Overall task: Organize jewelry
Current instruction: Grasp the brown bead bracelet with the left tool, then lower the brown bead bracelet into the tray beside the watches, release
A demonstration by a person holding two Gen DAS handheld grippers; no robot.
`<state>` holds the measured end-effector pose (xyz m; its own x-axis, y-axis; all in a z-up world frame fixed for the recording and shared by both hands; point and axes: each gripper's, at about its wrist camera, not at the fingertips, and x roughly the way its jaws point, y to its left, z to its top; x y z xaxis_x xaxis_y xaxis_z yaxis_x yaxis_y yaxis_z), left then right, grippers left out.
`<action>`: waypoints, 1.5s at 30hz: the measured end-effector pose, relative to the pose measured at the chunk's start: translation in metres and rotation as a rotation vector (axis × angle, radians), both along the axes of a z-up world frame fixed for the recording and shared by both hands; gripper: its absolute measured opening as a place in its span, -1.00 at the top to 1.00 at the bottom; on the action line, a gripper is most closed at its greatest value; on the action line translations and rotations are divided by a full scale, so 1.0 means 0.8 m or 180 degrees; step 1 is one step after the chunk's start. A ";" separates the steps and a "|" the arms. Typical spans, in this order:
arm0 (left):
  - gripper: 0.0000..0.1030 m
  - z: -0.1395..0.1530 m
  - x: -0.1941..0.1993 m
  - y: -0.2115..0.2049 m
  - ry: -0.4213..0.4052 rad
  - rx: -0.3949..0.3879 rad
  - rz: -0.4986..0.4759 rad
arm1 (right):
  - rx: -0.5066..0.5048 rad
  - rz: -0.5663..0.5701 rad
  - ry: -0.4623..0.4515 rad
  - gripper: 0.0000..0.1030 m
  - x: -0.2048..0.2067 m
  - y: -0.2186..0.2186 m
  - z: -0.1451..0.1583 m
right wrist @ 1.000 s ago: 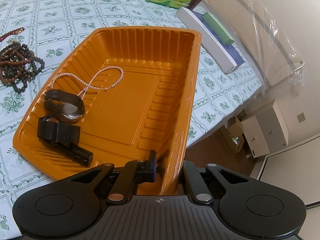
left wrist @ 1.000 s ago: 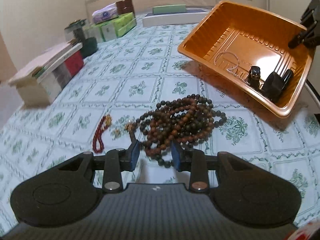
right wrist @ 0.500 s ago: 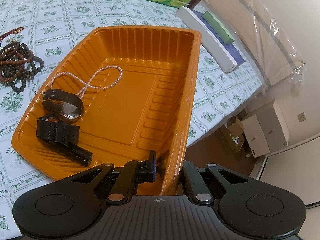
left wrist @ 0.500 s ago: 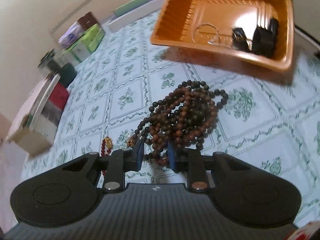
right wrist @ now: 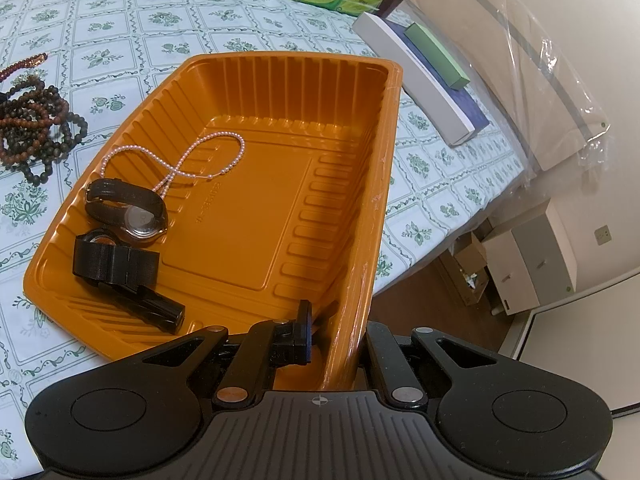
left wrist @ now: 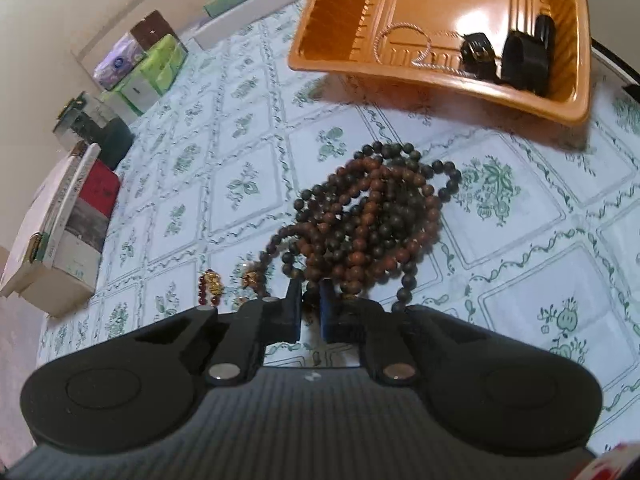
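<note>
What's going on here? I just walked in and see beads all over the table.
A person is sorting jewelry with two handheld tools. The left tool has just been closing, with a strand of the wooden bead necklaces between its pads. The right tool grips the wall of the orange tray, tilting it. In the tray lie a pearl necklace and two watches.

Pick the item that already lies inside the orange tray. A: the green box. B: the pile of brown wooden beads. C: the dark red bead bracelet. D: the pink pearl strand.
D: the pink pearl strand lies looped on the floor of the orange tray, beside two watches.
</note>
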<state>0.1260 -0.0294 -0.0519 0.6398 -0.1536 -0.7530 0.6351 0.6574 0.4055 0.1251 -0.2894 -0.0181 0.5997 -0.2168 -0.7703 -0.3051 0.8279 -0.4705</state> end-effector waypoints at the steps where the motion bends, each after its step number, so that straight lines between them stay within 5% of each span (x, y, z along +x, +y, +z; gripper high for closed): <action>1: 0.86 0.004 0.000 0.002 -0.0001 -0.0049 0.0024 | -0.0001 0.0001 -0.0001 0.89 0.000 0.000 0.000; 11: 0.88 0.077 0.005 0.042 0.0004 -0.0825 0.0409 | -0.0002 0.0000 -0.0005 0.89 0.000 0.000 0.000; 20: 0.88 0.104 0.003 0.043 -0.0036 -0.1012 0.0469 | 0.0011 -0.0007 -0.0011 0.89 -0.002 0.001 0.001; 36: 0.88 0.120 -0.002 -0.112 0.0278 -0.1707 -0.0094 | 0.0019 -0.0013 -0.0010 0.89 -0.002 0.000 0.001; 45: 0.88 0.102 0.000 -0.170 0.0368 -0.1722 -0.0224 | 0.0026 -0.0007 -0.0006 0.89 -0.001 0.001 0.001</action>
